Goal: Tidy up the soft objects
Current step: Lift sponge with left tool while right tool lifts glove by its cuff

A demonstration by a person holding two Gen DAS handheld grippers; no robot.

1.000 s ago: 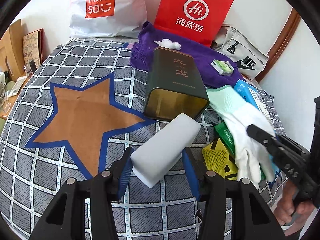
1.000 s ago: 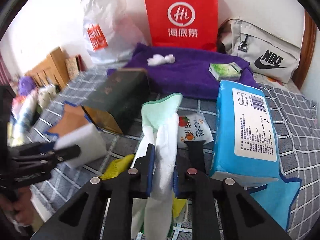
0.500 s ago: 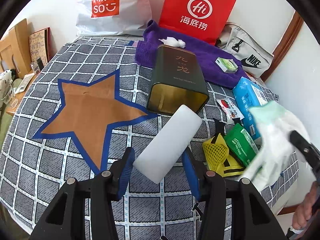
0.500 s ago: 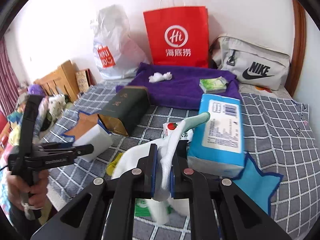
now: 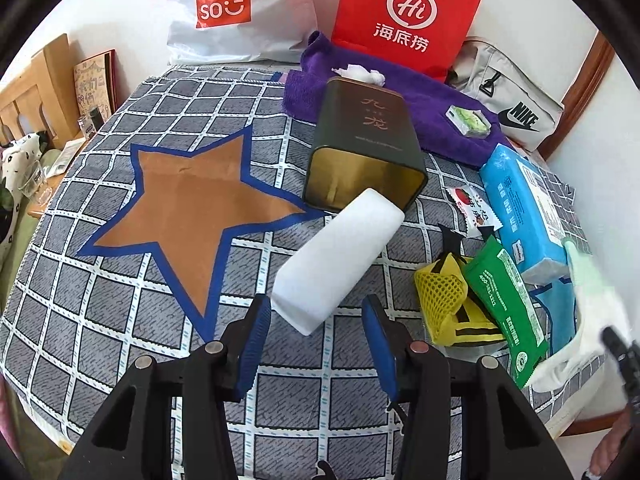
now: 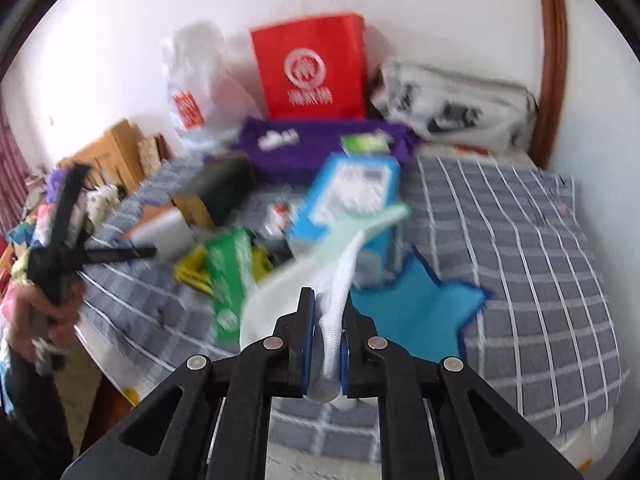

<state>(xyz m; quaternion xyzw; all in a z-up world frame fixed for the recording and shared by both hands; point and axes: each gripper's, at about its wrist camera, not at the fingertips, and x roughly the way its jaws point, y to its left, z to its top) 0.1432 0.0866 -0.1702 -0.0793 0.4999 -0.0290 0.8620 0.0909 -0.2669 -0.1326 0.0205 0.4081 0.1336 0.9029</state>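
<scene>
Our right gripper point(image 6: 325, 332) pinches the white glove point(image 6: 340, 280); left gripper point(image 5: 316, 320), jaws half-open, straddles the sponge point(image 5: 340, 260) at twelve o'clock. The dangling glove may snag clutter.

Bright, even daylight; the left view is sharp, the right view smeared around the red bag point(image 6: 312, 68), both bowed near their dark rims.

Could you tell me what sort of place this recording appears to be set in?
Probably a bedroom at home: a bed with a grey checked cover, a wooden headboard against the wall, and shopping bags propped there.
</scene>
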